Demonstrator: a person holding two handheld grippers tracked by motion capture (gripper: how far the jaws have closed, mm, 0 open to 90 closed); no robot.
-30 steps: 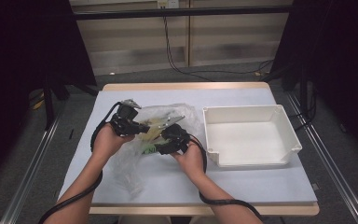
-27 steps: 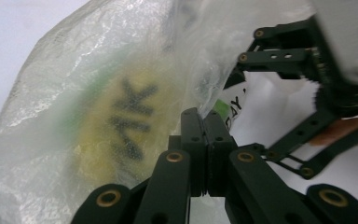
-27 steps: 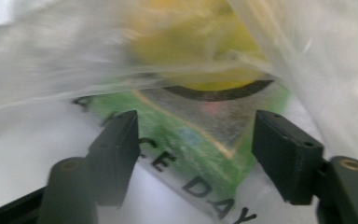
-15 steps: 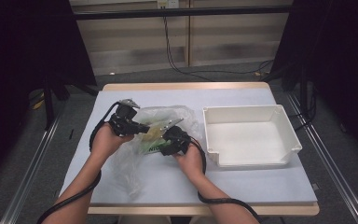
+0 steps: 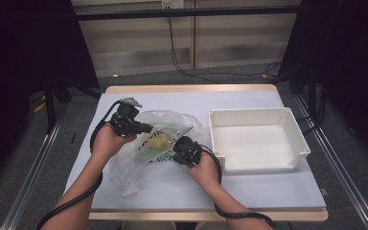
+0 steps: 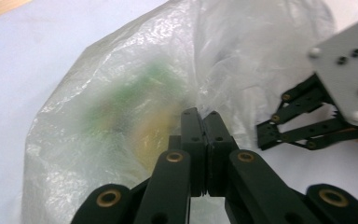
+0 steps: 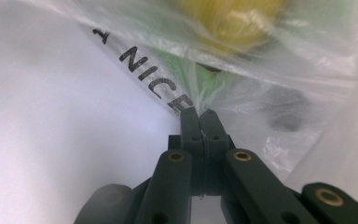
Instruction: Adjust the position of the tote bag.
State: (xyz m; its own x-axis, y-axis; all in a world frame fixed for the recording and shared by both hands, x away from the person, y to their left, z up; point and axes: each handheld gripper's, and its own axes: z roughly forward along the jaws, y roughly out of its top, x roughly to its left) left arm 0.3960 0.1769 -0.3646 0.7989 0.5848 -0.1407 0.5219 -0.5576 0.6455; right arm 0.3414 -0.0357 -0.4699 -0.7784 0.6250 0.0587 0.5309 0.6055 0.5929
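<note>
Both grippers pinch opposite edges of the clear plastic bag (image 5: 165,139) on the table (image 5: 249,98), probably to spread its mouth and free the yellow item (image 5: 157,140) inside (perhaps for the empty white tray (image 5: 299,143) alongside). The left gripper (image 6: 204,123) has its jaws pressed together on film; the right gripper (image 7: 199,121) is likewise clamped on the printed edge.

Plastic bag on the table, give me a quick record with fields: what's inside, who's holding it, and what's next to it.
bag: clear plastic bag, black lettering, lying on the table
contents: yellow item on something green; what it is cannot be told
left gripper: jaws shut on bag film
right gripper: jaws shut on bag film by the lettering
beside: white tray, to the bag's right, nothing in it
</note>
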